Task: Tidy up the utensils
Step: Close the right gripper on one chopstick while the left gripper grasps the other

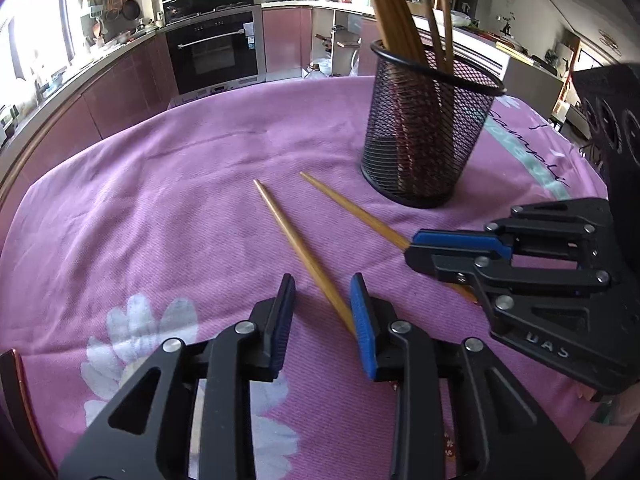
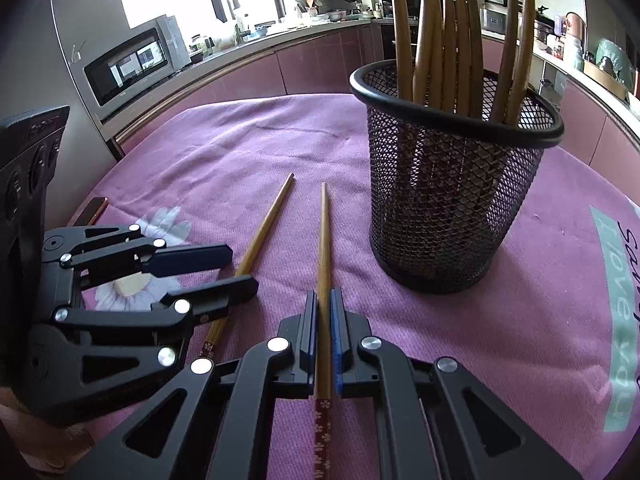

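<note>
right gripper [image 2: 324, 312] pinches one chopstick [image 2: 323, 240]; left gripper [image 1: 320, 300] gapes beside mesh cup [image 1: 424, 136].

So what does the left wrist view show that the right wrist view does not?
Only the left wrist view: the left claw open around one loose chopstick. Only the right wrist view: the right claw shut on the other chopstick, and its red flowered end. Both show the black mesh holder of chopsticks on the pink tablecloth.
</note>
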Tool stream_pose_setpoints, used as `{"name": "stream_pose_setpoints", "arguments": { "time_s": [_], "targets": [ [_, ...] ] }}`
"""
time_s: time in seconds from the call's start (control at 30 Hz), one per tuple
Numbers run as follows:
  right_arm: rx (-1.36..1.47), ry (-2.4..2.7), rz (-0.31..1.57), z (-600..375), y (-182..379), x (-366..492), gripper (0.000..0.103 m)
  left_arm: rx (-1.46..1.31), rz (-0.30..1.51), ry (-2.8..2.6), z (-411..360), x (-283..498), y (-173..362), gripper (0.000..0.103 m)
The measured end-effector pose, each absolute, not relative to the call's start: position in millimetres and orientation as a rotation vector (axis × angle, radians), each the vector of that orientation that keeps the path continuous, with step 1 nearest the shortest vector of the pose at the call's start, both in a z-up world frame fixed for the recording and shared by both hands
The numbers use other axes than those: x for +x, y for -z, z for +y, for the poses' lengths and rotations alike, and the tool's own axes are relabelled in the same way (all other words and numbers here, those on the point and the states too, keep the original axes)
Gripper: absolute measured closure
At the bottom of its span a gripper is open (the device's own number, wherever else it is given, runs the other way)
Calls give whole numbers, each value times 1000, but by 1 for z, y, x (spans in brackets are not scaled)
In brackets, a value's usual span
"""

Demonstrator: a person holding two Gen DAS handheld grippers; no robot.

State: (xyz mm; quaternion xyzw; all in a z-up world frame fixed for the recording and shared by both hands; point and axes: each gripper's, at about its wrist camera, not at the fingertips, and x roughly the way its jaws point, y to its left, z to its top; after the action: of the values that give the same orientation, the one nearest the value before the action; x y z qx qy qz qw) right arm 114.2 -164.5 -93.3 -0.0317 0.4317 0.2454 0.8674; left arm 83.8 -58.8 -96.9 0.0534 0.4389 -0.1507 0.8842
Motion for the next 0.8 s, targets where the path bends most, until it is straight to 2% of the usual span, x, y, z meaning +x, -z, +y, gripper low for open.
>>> {"name": "stream_pose_setpoints", "arguments": {
  "time_s": [0.07, 0.13, 0.3, 0.37, 0.5, 0.63, 0.8],
  "targets": [
    [-56, -516, 901, -166, 93, 113, 98, 99, 918, 315, -58, 87, 97, 77],
    [-42, -523, 900, -169, 92, 112, 98, 95, 918, 312, -57, 87, 98, 86],
    [-4, -544, 900, -177, 90, 106, 98, 85, 919, 309, -55, 85, 97, 90],
    [-1, -550, 899, -179, 89, 104, 98, 88, 922, 316, -54, 83, 96, 90],
    [-26, -537, 900, -179, 90, 103, 97, 108, 922, 292, -54, 85, 97, 80],
    [-51, -526, 905, -175, 94, 106, 95, 113, 924, 294, -55, 88, 99, 79],
    [-64, -516, 897, -172, 93, 107, 97, 104, 917, 280, -57, 90, 98, 93]
  ]
}}
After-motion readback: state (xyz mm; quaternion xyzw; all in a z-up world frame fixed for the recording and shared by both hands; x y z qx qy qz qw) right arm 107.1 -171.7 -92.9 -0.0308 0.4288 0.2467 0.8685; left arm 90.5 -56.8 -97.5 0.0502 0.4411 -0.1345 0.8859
